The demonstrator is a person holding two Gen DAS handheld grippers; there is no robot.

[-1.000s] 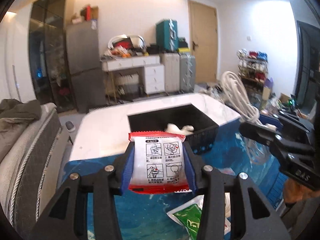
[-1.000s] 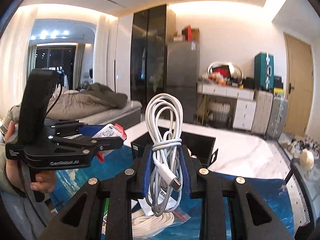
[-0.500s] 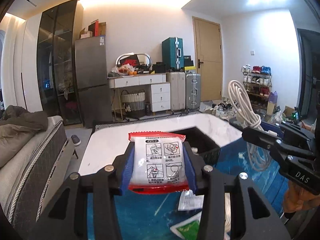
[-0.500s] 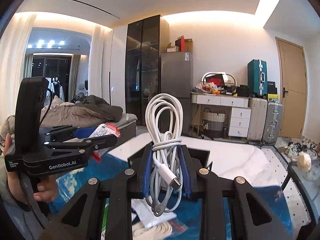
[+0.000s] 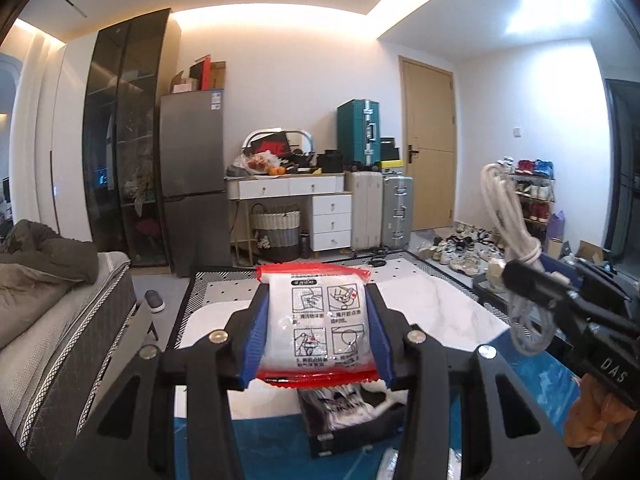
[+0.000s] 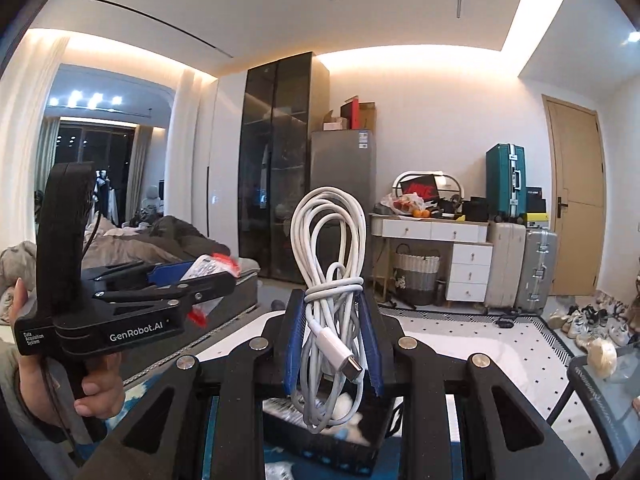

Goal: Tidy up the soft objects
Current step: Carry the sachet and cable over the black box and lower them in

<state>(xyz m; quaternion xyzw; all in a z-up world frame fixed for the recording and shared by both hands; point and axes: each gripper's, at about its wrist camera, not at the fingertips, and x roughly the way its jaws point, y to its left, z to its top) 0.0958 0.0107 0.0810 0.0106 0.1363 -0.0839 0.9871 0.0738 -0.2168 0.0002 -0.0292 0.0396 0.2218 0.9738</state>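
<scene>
Both grippers have gone up vs. a second ago; the views now show more room and less table. The left gripper (image 5: 318, 334) stays clamped on the red-edged sachet (image 5: 320, 324); the right gripper (image 6: 332, 338) stays narrow, holding the coiled white cable (image 6: 330, 280). The black bin (image 6: 320, 436), before in front, now sits low under the fingers, with white soft items inside, I think, though it is partly hidden. So both things are lifted and approx. above the bin; the drop seems the next step.

Grey fridge (image 5: 192, 184), teal suitcase (image 5: 357, 132), wooden door (image 5: 427, 152).
</scene>
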